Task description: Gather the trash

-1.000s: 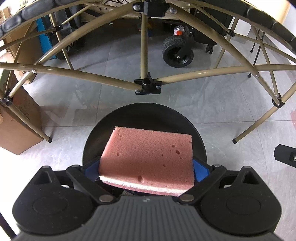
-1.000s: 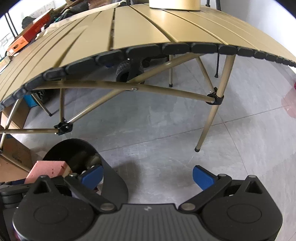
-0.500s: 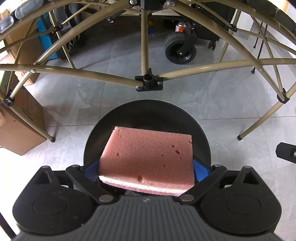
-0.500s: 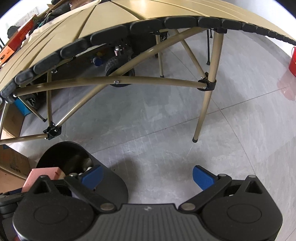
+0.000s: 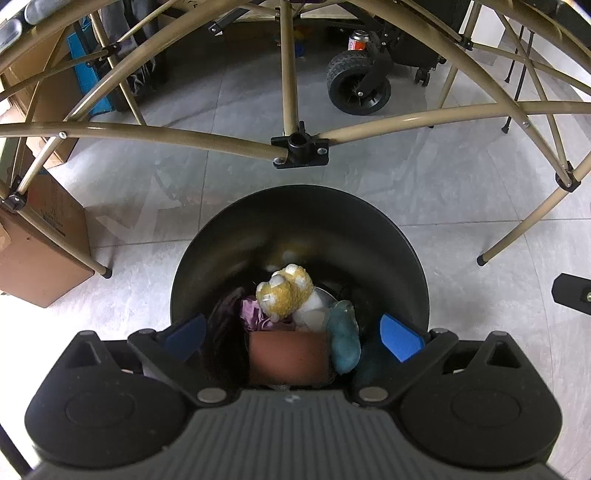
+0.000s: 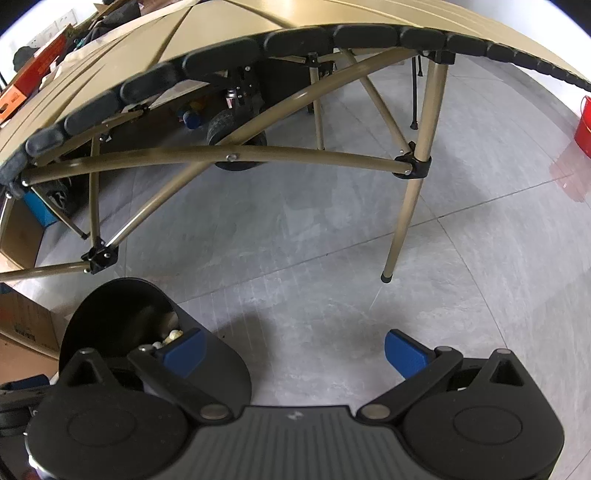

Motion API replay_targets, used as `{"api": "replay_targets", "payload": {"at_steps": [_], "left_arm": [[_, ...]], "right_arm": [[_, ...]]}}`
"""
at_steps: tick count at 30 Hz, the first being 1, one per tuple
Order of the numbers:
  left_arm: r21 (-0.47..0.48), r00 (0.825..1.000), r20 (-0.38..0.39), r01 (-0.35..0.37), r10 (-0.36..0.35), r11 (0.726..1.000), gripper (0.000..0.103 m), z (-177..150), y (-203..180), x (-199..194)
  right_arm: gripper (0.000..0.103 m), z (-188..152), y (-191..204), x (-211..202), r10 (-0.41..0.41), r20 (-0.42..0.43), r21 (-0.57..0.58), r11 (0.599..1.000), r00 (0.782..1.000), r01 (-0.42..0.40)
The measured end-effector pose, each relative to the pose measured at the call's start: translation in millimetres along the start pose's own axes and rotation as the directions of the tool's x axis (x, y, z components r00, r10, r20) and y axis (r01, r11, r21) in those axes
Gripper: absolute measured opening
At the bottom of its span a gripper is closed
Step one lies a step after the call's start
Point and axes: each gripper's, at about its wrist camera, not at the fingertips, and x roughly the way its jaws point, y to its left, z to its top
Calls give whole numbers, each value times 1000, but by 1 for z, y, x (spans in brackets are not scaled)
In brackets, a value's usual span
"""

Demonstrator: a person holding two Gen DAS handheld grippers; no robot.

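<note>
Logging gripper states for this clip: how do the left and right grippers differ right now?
The left gripper points down into the black bin, with a blurred pink sponge below its open jaws; the right gripper points at bare floor beside the bin, with nothing below it. The left looks under the table; the right sees the table's top. Both are open and hold nothing.

The left claw (image 5: 291, 334) gapes wide over the black bin (image 5: 388, 236), a blurred pink sponge (image 5: 286, 356) between its fingers.

Both wrist views down, sharing black bin (image 5: 369, 236) (image 6: 110, 306).
</note>
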Motion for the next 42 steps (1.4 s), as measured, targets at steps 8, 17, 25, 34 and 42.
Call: {"api": "replay_targets", "payload": {"at_steps": [8, 17, 25, 34, 42], "left_arm": [[9, 1000, 15, 21, -21, 1000, 103, -1, 3, -8], [30, 996, 84, 0, -2, 1000, 103, -8, 9, -24], [45, 962, 273, -37, 23, 998, 103, -28, 29, -70], [56, 930, 368, -17, -5, 998, 103, -70, 65, -137], [92, 873, 483, 29, -70, 995, 103, -110, 87, -204]], "right_arm": [[103, -1, 8, -1, 4, 1, -26, 1000, 1000, -4], [103, -4, 20, -16, 20, 42, -38, 999, 999, -18], [103, -20, 42, -68, 82, 176, -90, 994, 981, -67], [103, -77, 58, -121, 160, 240, -163, 979, 958, -122], [103, -136, 68, -187, 224, 295, -255, 955, 929, -150]]}}
